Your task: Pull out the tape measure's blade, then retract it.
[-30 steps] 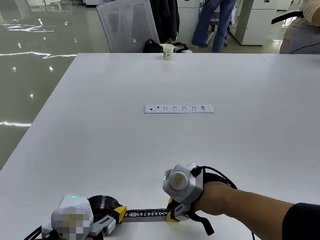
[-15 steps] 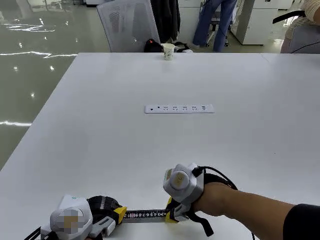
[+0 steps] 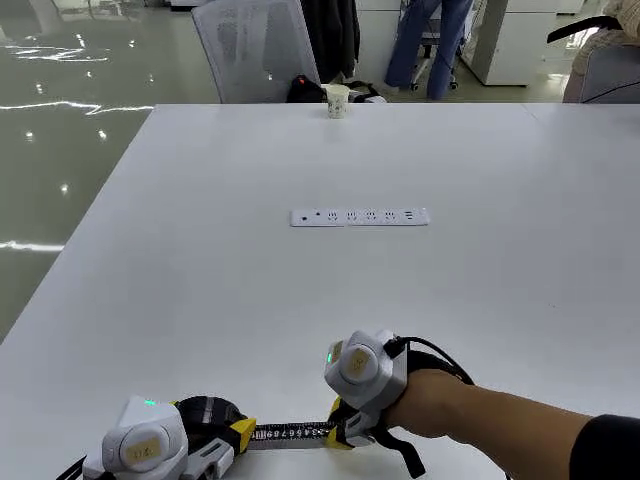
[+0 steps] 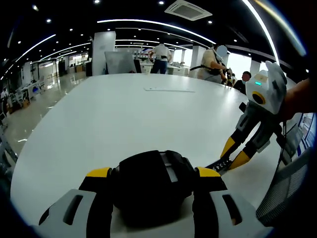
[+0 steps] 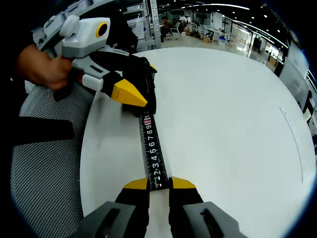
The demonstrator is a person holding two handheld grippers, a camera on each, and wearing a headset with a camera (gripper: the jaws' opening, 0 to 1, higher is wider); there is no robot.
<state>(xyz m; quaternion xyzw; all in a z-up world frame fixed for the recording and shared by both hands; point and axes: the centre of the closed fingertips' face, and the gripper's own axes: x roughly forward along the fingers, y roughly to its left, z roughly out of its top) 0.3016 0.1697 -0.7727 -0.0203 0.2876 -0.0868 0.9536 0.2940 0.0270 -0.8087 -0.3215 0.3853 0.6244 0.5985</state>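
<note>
The black tape measure (image 3: 208,415) lies at the near edge of the white table (image 3: 300,300). My left gripper (image 3: 232,438) is shut on its case, and the left gripper view shows the case (image 4: 151,186) squeezed between the yellow-tipped jaws of that gripper (image 4: 153,173). A short length of blade (image 3: 295,431) runs right to my right gripper (image 3: 340,432). In the right gripper view, that gripper (image 5: 159,184) is shut on the blade (image 5: 150,148) at its end. The numbered blade leads back to the case (image 5: 143,84).
A white power strip (image 3: 360,217) lies mid-table. A paper cup (image 3: 337,101) stands at the far edge, with a grey mesh chair (image 3: 255,50) and standing people behind it. A mesh seat (image 5: 44,163) sits just below the table's near edge.
The right gripper has drifted slightly left toward the case, so the exposed blade looks a little shorter. The left gripper holds its place.
</note>
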